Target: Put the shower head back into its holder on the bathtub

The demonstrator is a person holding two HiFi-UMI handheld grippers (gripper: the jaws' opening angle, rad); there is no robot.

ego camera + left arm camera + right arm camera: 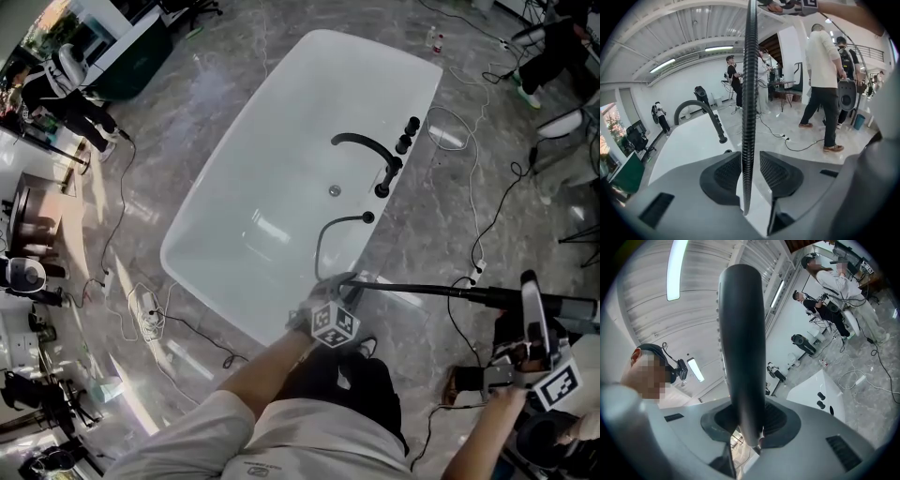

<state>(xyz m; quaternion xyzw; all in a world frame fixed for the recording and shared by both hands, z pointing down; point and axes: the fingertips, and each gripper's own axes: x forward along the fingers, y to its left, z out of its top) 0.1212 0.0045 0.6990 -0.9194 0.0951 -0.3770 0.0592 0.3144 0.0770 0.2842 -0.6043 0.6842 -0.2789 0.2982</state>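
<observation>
Head view only: whole glossy white, rounded bathtub (281,159), curved black faucet (367,148) on its rim. Left hand-held gripper (750,171), at the bathtub's near end: jaws spread, ribbed black hose (750,93) passing unpinched between textured pads. Right hand-held gripper (749,420), well clear of the bathtub: clamped on smooth, dark, cylindrical shower head (740,343).

The bathtub (272,159) is being shown in glossy white against a floor (225,66) being veined in grey marble, with the spout (362,140) being picked out in matt black. The hose (749,93) is being seen as black with fine ribbing and the shower head (740,357) as smooth black, while the left gripper (750,160) is being shown pale grey with dark cross-hatched pads (775,172), its cube (335,323) being patterned with black-and-white squares.
</observation>
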